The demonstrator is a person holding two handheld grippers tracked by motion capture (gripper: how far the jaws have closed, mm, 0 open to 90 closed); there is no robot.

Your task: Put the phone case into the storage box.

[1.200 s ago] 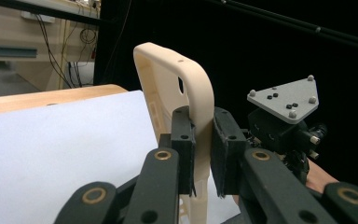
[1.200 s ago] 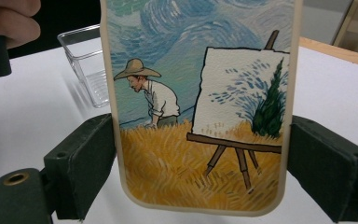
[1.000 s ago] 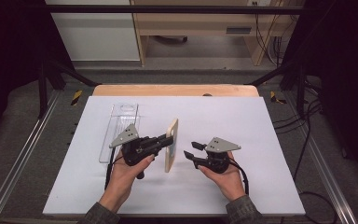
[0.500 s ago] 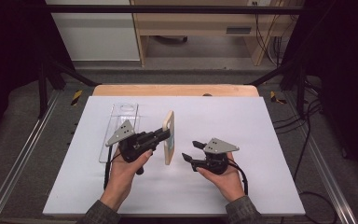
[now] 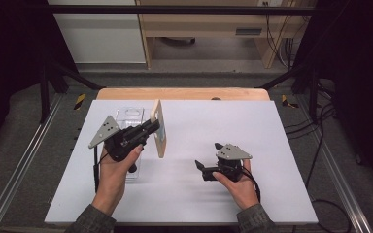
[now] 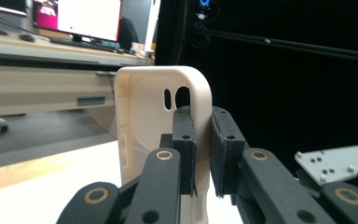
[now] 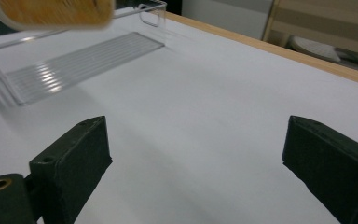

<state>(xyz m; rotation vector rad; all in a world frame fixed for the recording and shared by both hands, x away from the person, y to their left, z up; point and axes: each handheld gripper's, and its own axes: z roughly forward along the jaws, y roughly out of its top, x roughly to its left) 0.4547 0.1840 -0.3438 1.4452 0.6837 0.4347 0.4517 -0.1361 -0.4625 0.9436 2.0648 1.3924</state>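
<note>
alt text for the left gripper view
The left gripper is shut on the edge of a cream phone case, held upright with its camera cutouts near the top. Behind are a desk with a lit monitor and a dark backdrop.

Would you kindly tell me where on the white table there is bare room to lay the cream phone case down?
The widest bare patch of the white table runs from the cream phone case to the right edge, beyond the open right gripper. The middle front strip between both hands is free too. The left is crowded: the clear plastic tray lies under the left gripper holding the case.
</note>
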